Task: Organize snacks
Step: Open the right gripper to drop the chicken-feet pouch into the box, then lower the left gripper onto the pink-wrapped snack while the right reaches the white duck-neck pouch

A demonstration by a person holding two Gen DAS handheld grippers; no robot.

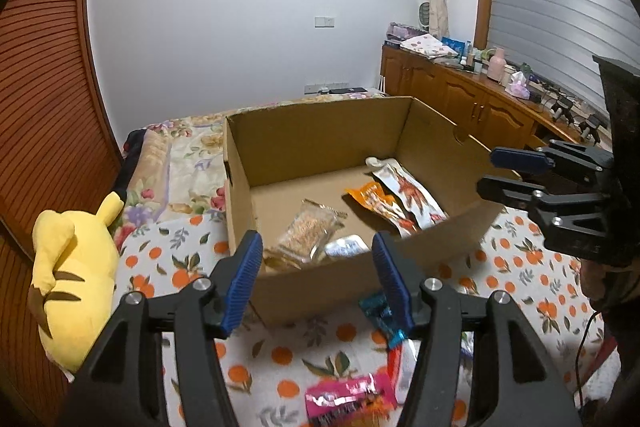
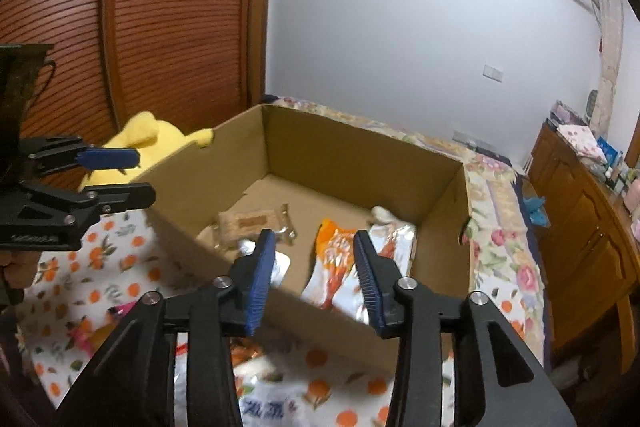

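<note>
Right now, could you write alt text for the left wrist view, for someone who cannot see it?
An open, empty left gripper hovers at the near rim of a cardboard box holding several snack packets. More packets, one a pink packet, lie on the orange-print sheet beside a yellow plush toy.

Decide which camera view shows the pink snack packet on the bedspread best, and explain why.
The left wrist view: the pink snack packet lies sharp and mostly unobstructed below the cardboard box. The right wrist view shows only a blurred pink sliver beside the tool arm.
</note>
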